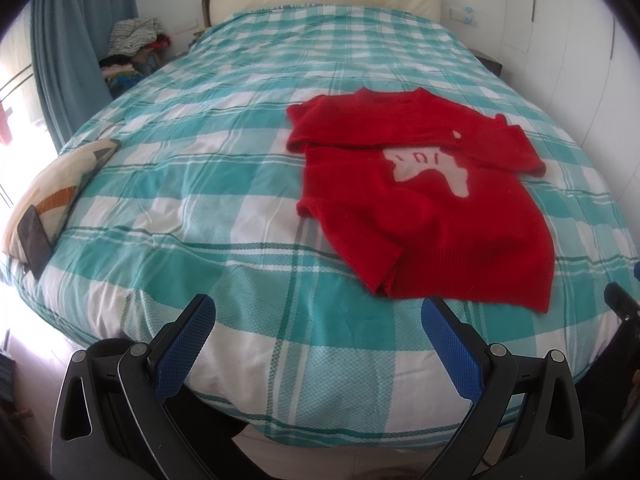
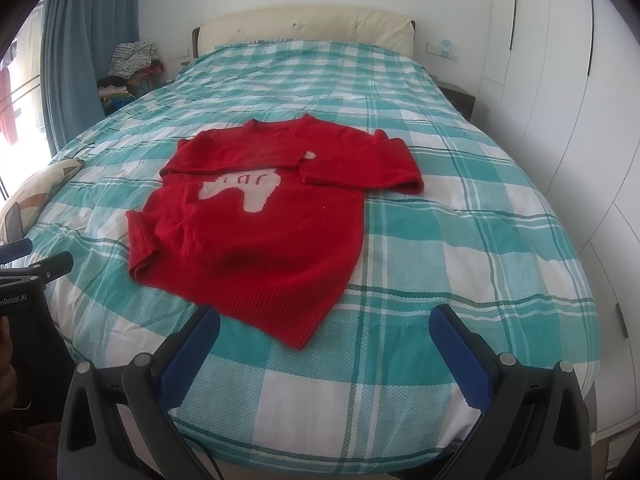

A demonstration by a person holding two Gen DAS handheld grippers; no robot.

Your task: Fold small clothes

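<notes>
A small red knit sweater (image 1: 424, 216) (image 2: 256, 232) with a pale pink animal figure on its chest lies face up on the bed, hem toward me. Both sleeves are folded in across the chest. My left gripper (image 1: 318, 312) hovers open over the bed's near edge, short of the hem and to its left, holding nothing. My right gripper (image 2: 324, 320) is open too, its left finger (image 2: 200, 344) just beside the hem corner, nothing between the pads. The left gripper's body (image 2: 36, 272) shows at the left edge of the right wrist view.
The bed wears a teal-and-white checked cover (image 1: 224, 184) (image 2: 460, 248). A patterned cushion (image 1: 52, 192) with a dark phone (image 1: 34, 240) on it lies at the bed's left edge. Clothes are piled (image 1: 132, 52) by the blue curtain (image 1: 76, 40). White wardrobe doors (image 2: 560, 100) stand to the right.
</notes>
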